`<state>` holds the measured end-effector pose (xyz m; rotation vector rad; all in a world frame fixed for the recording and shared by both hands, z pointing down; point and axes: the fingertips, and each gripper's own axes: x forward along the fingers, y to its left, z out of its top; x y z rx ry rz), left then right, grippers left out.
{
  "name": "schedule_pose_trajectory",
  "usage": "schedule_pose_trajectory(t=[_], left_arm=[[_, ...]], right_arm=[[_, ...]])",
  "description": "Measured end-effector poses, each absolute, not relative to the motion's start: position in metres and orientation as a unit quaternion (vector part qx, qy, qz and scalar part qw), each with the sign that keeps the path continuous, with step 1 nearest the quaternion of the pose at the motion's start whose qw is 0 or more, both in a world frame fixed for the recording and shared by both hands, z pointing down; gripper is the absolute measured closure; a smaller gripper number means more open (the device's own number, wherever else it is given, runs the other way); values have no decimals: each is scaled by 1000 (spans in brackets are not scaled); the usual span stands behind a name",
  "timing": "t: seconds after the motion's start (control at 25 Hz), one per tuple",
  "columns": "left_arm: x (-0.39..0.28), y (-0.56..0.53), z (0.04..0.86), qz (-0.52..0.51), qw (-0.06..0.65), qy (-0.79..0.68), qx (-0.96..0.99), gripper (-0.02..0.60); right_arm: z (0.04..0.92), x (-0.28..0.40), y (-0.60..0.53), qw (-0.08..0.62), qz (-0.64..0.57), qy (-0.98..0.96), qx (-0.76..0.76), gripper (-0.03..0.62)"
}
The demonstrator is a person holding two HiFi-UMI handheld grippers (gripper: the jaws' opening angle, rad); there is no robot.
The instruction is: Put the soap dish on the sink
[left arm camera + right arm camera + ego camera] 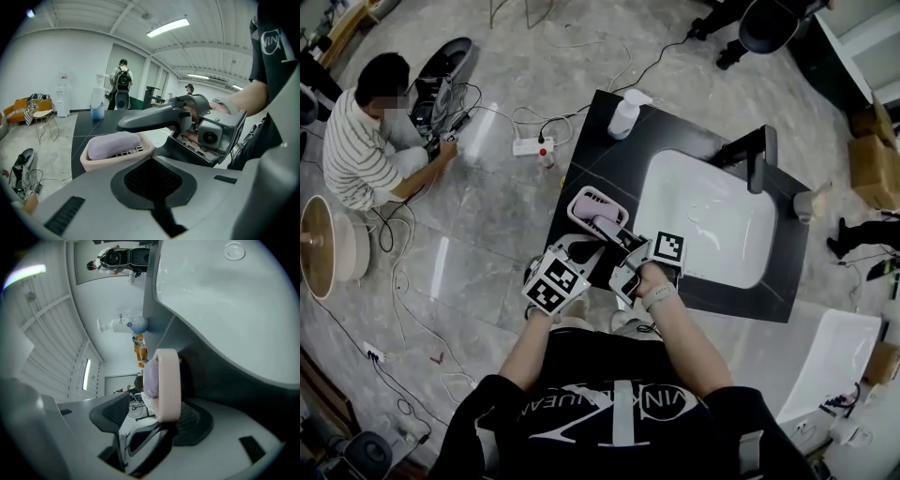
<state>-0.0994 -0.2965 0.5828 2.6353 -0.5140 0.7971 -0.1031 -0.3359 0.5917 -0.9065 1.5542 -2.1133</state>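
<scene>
A pink soap dish (598,208) holding a purple bar of soap (112,143) sits on the black counter (591,141), left of the white basin (712,220). My right gripper (614,234) reaches it from the front and stands open. Its jaws straddle the dish's near end (169,380); one pad is clearly apart from it. In the left gripper view one right fingertip (150,119) lies above the soap. My left gripper (572,253) hangs just in front of the dish, open, with nothing between its jaws (220,178).
A black faucet (750,150) stands behind the basin and a white pump bottle (625,114) at the counter's far corner. On the floor to the left sits a person (366,141) among cables and a power strip (532,145). A second white basin (830,361) lies at lower right.
</scene>
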Motion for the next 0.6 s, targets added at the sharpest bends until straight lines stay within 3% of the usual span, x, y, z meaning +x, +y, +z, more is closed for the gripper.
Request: schedule_pose_trajectory(t=[0.6], left_arm=[[-91,-298,583,285,167,-178,927,568]], right_arm=[[590,-99,-338,188,-744,548,-332,303]])
